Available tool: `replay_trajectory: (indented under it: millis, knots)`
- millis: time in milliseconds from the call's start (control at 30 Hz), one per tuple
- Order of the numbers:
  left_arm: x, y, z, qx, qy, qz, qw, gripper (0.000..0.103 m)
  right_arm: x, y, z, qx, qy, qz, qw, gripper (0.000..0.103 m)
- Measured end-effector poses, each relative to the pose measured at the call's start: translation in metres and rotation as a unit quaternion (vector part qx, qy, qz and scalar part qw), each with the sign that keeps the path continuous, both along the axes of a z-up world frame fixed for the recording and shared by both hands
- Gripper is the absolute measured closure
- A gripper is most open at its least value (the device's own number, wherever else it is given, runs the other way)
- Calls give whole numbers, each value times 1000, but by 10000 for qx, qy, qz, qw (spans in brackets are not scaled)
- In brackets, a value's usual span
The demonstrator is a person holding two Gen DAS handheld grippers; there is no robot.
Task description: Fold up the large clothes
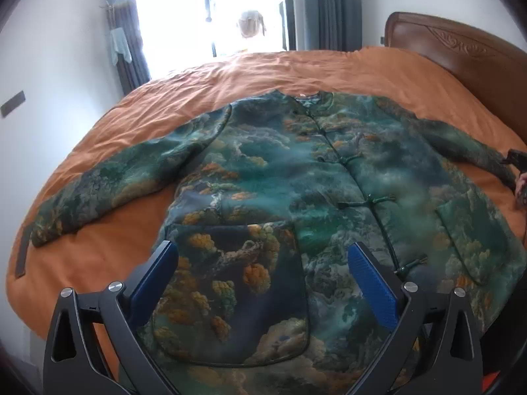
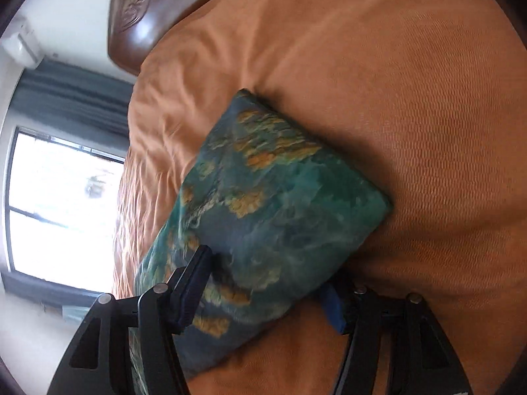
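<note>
A large green padded jacket (image 1: 296,177) with orange tree print lies flat, front up and buttoned, on the orange bedspread (image 1: 230,75), sleeves spread to both sides. My left gripper (image 1: 263,263) is open and hovers above the jacket's lower left pocket, holding nothing. In the right wrist view, my right gripper (image 2: 266,279) is open around the end of the jacket's right sleeve (image 2: 263,204), one finger (image 2: 194,283) above it and the other finger (image 2: 332,309) under it. The right gripper also shows small at the far right in the left wrist view (image 1: 517,159).
A carved wooden headboard (image 1: 461,49) stands at the right end of the bed. A bright window (image 1: 210,10) with grey curtains (image 1: 326,6) lies beyond the bed. An air conditioner (image 2: 21,44) hangs on the wall.
</note>
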State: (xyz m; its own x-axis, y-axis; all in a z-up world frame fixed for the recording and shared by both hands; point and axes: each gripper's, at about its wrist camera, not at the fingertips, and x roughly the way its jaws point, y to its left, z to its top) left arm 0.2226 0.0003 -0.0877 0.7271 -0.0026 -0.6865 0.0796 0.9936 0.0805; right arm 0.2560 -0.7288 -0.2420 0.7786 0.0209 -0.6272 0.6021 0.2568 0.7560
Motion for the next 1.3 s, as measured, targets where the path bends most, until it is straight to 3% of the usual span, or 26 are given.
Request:
replay_trajectory:
  millis: [33,67,167,233,300,400,500,633,733,800,867,967,1133,1233,1267,1300]
  knots:
    - [0,-2,-2,-20,25,-11,10000,0,4,-1,-2,-25,-18,-21,10000,81]
    - [1,-3,-3,-67,71,-18,10000,0,7,-1,2,-201,53,19,9998,89]
    - [4,-3,-3,-216,194,6,9996,0,4,8,26,-1165,358,32,9925,92]
    - [5,1,-4,-294,191,26,9994,0,3,16,33,-1364,612,2,9888,92]
    - [6,4,-6,-338,207,48,9992,1,2,24,49,-1570,612,2,9857,93]
    - [4,10,-7,-435,215,71,9988,1,3,46,101,-2481,353,193,9679,93]
    - [0,17,-6,-493,134,116,9986,1,10,93,167,-3471,-121,657,9355,93]
    - [-3,31,-13,-777,162,296,9964,1,28,189,253,-4523,-878,1530,8743,93]
    - [-6,43,-22,-1147,297,413,9921,1,54,264,292,-4830,-1272,2281,8358,93]
    - [-11,49,-24,-1295,322,455,9900,1,71,313,300,-4851,-1404,2714,8193,94]
    - [-18,54,-24,-1318,272,494,9897,1,95,363,296,-4894,-1413,3156,8006,94]
    - [-28,61,-22,-1301,166,557,9898,1,123,430,265,-5008,-1232,3701,7726,94]
    - [-36,70,-26,-1265,186,661,9896,1,137,506,170,-5154,-664,4435,7303,93]
    - [-35,70,-33,-1209,293,674,9899,1,134,534,116,-4929,-340,4964,7138,77]
    - [-34,69,-35,-1194,329,666,9901,1,135,539,101,-4749,-266,5191,7101,63]
    - [-33,69,-37,-1182,354,658,9902,1,133,541,90,-4565,-246,5374,7086,55]
